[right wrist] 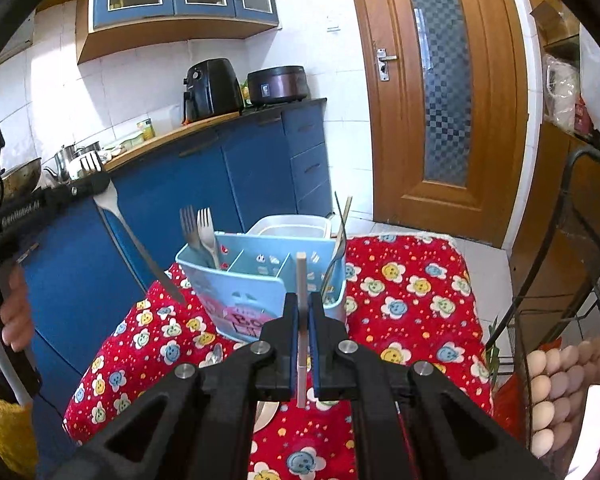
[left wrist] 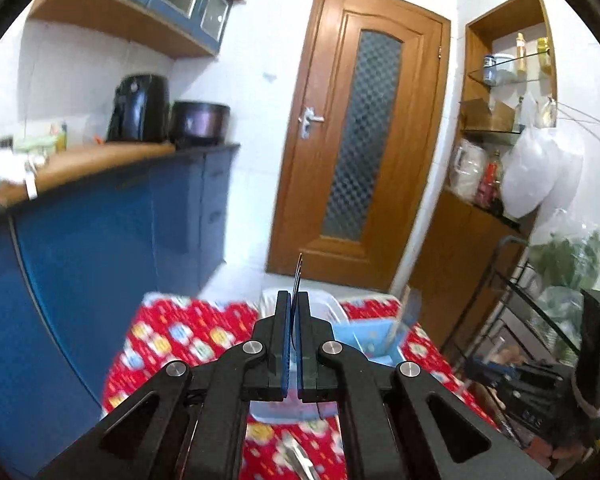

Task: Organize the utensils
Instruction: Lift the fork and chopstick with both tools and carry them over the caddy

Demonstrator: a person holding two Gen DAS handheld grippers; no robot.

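The steel fork is pinched in your left gripper & the thin pale stick in your right gripper, both above the light-blue plastic divided caddy on the red flowered cloth: mid-carry, so next lower each into its compartment w/ like items.

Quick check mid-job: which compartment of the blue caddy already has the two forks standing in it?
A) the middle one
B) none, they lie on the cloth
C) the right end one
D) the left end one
D: in the right wrist view, both forks stand tines-up in the blue caddy's left end compartment.
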